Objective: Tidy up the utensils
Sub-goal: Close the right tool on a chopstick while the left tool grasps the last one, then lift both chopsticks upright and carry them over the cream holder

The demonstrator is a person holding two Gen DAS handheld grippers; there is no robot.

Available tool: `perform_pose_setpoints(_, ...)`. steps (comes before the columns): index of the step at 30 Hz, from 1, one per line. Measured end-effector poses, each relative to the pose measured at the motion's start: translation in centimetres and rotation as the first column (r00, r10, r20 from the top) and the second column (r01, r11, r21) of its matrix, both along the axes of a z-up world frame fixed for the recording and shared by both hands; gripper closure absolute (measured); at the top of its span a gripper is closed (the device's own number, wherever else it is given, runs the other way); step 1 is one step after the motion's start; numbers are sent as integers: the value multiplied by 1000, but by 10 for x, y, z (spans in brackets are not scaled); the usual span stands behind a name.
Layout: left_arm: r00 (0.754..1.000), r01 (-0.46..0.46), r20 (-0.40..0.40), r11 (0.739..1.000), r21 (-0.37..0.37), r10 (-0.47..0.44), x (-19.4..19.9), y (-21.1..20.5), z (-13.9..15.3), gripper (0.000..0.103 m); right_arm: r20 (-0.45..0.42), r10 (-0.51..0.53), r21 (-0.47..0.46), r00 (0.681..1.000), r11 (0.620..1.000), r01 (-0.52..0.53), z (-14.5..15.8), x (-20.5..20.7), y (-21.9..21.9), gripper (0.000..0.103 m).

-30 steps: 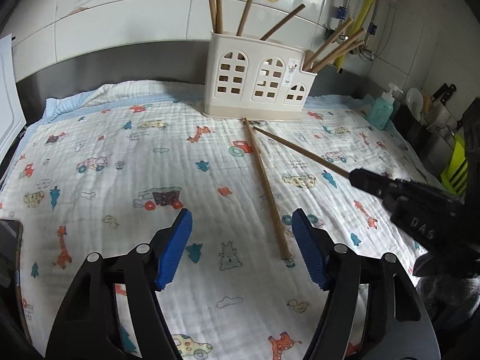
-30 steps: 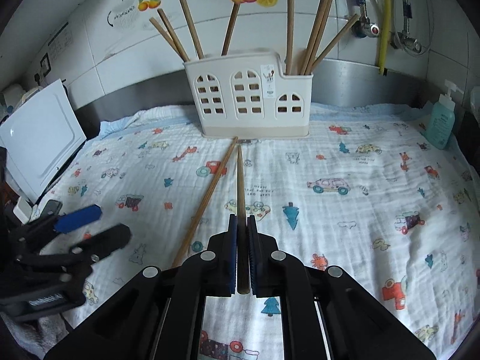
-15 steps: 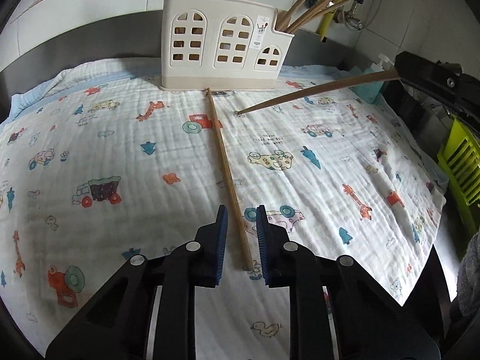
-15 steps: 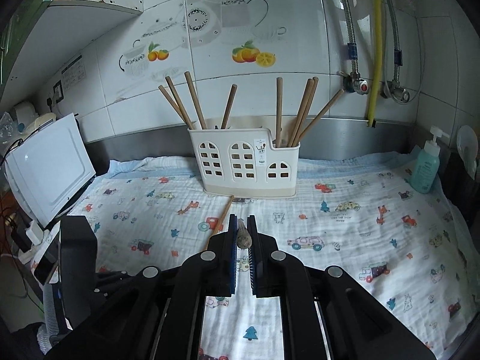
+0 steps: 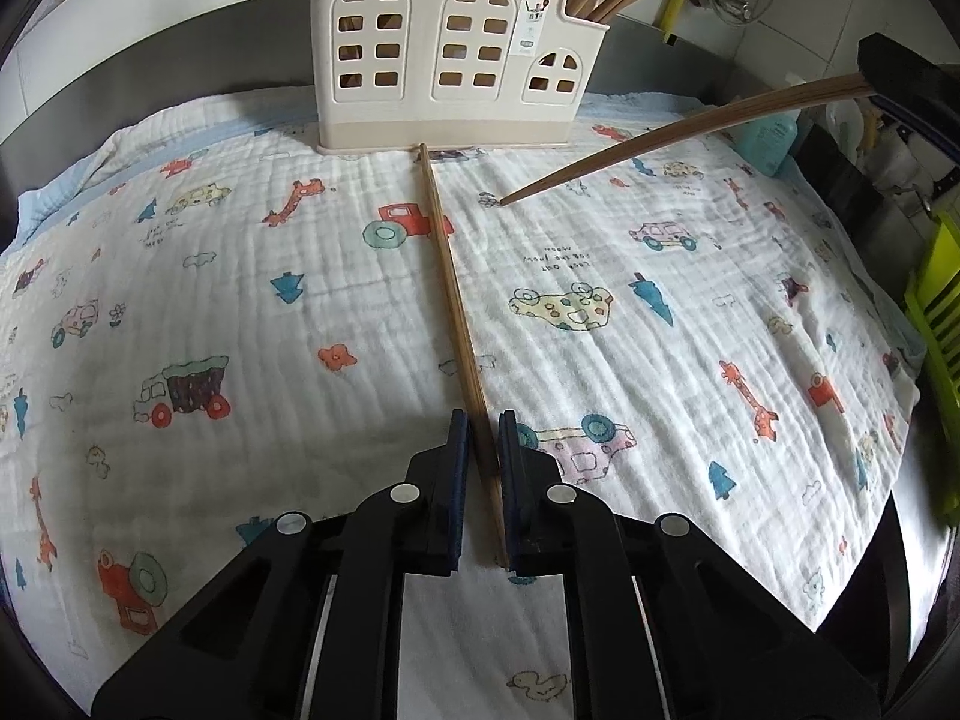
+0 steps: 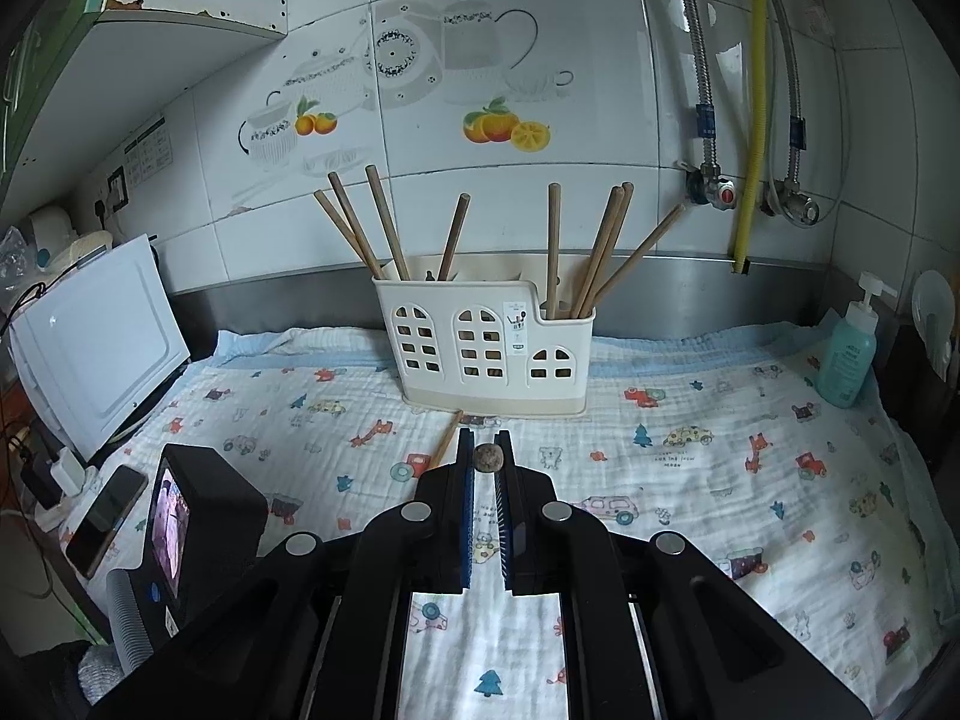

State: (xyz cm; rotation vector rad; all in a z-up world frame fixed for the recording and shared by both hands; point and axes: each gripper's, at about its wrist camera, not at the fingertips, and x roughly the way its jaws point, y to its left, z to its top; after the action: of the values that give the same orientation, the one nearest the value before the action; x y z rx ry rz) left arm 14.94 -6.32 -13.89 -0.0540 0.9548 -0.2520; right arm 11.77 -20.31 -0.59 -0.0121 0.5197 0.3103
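Note:
A cream utensil holder [image 5: 456, 60] stands at the back of the printed cloth and holds several wooden chopsticks [image 6: 600, 252]; it also shows in the right wrist view [image 6: 492, 354]. My left gripper [image 5: 480, 468] is shut on the near end of a chopstick [image 5: 447, 276] that lies on the cloth and points at the holder. My right gripper [image 6: 485, 459] is shut on another chopstick, seen end-on [image 6: 489, 457]. In the left wrist view that chopstick [image 5: 678, 132] slants down from the right, its tip just above the cloth.
A printed cloth [image 5: 180, 300] covers the counter. A teal soap bottle [image 6: 849, 354] stands at the right, a white board [image 6: 96, 354] leans at the left with a phone [image 6: 105, 519] near it. Pipes [image 6: 750, 102] run down the tiled wall.
My left gripper has closed from wide open onto the lying chopstick. My right gripper has lifted its chopstick off the cloth and raised it.

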Motion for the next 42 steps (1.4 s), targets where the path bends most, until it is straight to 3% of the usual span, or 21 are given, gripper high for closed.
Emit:
perform_pose_setpoints(6, 999, -32, 33, 998, -53, 34, -1, 15, 14, 97, 15, 10, -4, 1000, 1000, -10, 10, 2, -1, 96)
perform_pose_setpoints(14, 980, -31, 193, 995, -99, 50, -4, 41, 71, 97, 25, 40, -17, 999, 999, -40, 38, 19, -5, 97)
perform_pose_setpoints(20, 964, -16, 261, 993, -120, 47, 9, 54, 104, 97, 27, 73, -23, 997, 997, -72, 64, 36, -7, 97)
perform_pose_setpoints(35, 931, 59, 363, 996, -61, -33, 41, 48, 174, 98, 57, 86, -66, 995, 994, -83, 132, 79, -10, 97)
perform_pose_setpoints(42, 889, 53, 457, 998, -46, -26, 41, 56, 224, 98, 92, 70, -95, 993, 994, -62, 157, 93, -11, 97)
